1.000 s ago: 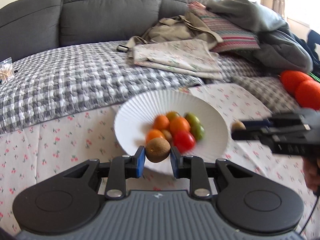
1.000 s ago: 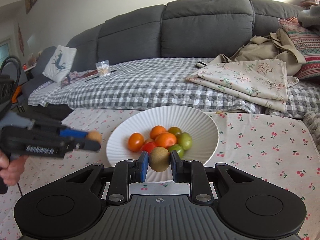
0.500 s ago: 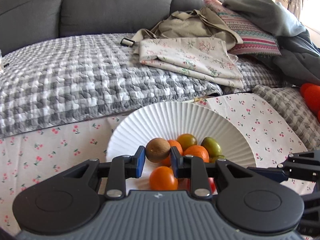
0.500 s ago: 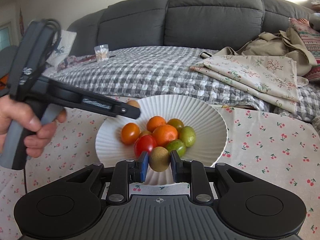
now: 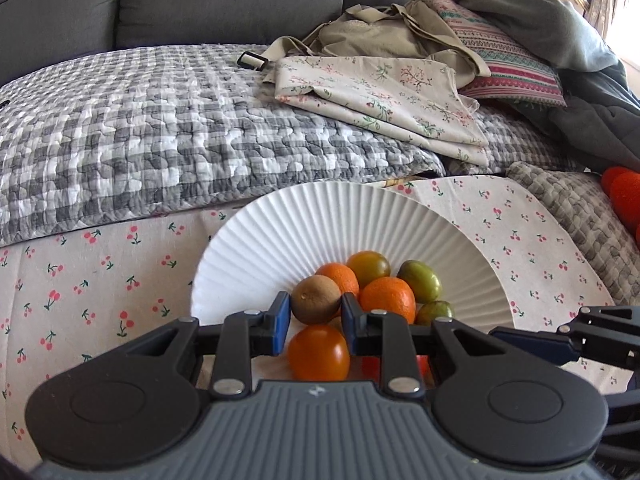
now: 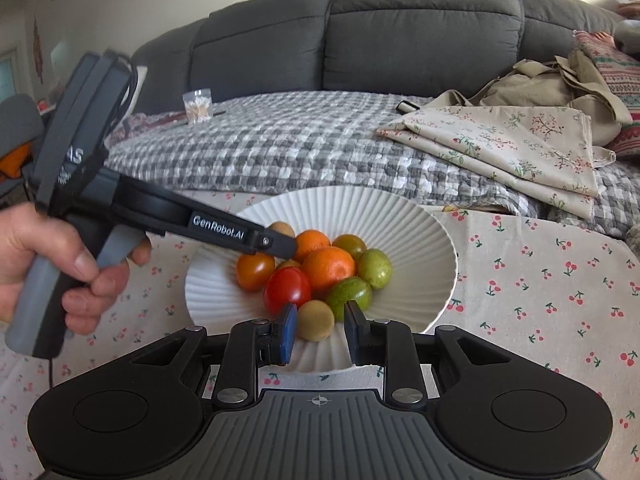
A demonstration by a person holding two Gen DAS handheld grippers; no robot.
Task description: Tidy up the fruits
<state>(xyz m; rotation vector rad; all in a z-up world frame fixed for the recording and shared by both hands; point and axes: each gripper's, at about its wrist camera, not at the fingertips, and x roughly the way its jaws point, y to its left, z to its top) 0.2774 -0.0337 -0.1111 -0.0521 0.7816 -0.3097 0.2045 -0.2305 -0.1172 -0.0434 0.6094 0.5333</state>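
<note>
A white ribbed plate [image 5: 280, 232] [image 6: 408, 232] on the cherry-print cloth holds several oranges, tomatoes and green fruits. My left gripper [image 5: 314, 316] is shut on a brown kiwi [image 5: 315, 299] and holds it over the near left of the fruit pile; it shows from the side in the right wrist view [image 6: 280, 240]. My right gripper [image 6: 318, 326] is open, its pads standing apart from a second kiwi [image 6: 316, 320] that lies in the plate's near part between them.
A grey sofa with a checked quilt [image 5: 140, 128], folded floral cloth [image 5: 380, 96], bags and pillows lies behind the table. Orange objects [image 5: 624, 192] sit at the far right. A jar of swabs [image 6: 197, 106] stands on the quilt.
My right gripper has opened and let its kiwi down into the plate. My left gripper has moved further in over the plate with its kiwi.
</note>
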